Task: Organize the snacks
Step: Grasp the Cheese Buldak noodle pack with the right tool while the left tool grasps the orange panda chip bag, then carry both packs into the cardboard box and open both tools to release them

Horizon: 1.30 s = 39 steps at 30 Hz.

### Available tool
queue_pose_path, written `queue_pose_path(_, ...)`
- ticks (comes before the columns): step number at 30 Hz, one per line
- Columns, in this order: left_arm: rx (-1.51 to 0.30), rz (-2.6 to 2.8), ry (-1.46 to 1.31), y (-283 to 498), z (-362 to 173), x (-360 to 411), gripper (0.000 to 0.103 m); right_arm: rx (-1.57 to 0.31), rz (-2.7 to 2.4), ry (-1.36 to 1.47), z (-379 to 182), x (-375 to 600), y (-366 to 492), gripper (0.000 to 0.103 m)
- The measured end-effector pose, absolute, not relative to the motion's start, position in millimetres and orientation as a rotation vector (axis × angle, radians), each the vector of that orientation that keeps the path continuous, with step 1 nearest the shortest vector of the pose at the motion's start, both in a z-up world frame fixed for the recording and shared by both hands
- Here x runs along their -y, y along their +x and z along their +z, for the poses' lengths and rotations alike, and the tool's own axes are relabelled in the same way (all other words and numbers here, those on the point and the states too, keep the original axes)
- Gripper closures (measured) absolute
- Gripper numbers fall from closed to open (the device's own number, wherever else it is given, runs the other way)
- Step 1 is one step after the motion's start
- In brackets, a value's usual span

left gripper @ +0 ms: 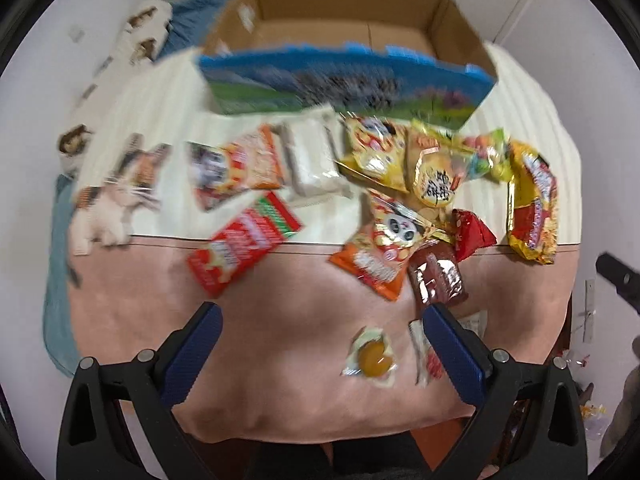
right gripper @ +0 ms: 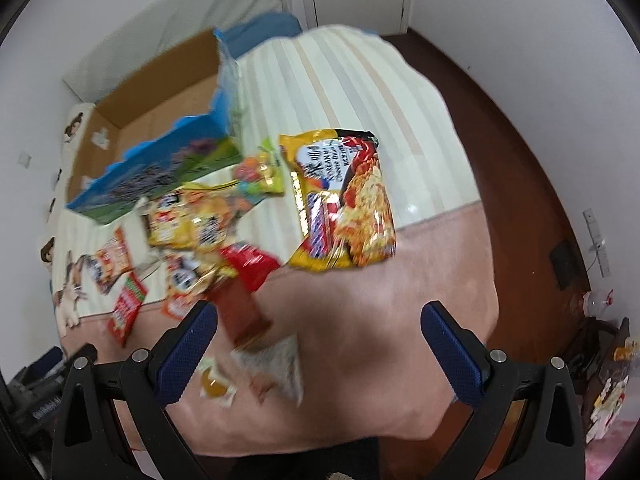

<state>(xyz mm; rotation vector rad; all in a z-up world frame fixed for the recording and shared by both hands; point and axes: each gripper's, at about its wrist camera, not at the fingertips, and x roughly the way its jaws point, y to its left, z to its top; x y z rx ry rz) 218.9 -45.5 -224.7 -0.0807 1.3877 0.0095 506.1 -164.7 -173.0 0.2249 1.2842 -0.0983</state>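
Several snack packets lie scattered on a bed in front of an open cardboard box with a blue and green front; the box also shows in the right wrist view. Among them are a red packet, a panda packet, a brown packet, a yellow noodle packet and a small jelly cup. My left gripper is open and empty above the pink blanket. My right gripper is open and empty, near a white packet.
The bed has a pink blanket at the near side and a striped cream sheet farther back. A cat-print cloth lies at the left. Dark wood floor and white walls border the bed on the right.
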Motion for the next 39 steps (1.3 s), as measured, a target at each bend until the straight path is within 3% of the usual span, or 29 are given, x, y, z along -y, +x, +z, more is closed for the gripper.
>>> queue_pose_path(7, -1.517, -0.006, 0.071, 266, -315, 98, 0.007, -1.398, -0.052, 0.200, -248, 188, 586, 0.000)
queue_pose_path(9, -1.540, -0.013, 0.115, 275, -333, 110, 0.024, -1.425, -0.038, 0.204, -266, 189, 603, 0.000)
queue_pose_path(11, -1.553, -0.022, 0.130, 282, -346, 117, 0.034, -1.451, -0.043, 0.182, -280, 188, 615, 0.000)
queue_pose_path(14, -1.544, 0.013, 0.098, 289, -354, 117, 0.037, -1.512, -0.060, 0.173, -308, 188, 630, 0.000)
queue_pose_path(19, -1.552, 0.062, -0.036, 293, -350, 96, 0.038, -1.515, -0.050, 0.201, -321, 188, 625, 0.014)
queue_pose_path(28, -1.549, 0.034, 0.004, 299, -368, 90, 0.037, -1.614, -0.027, 0.213, -328, 172, 593, 0.013)
queue_pose_path(39, -1.511, -0.011, 0.084, 278, -342, 105, 0.044, -1.525, -0.087, 0.233, -336, 179, 610, 0.014)
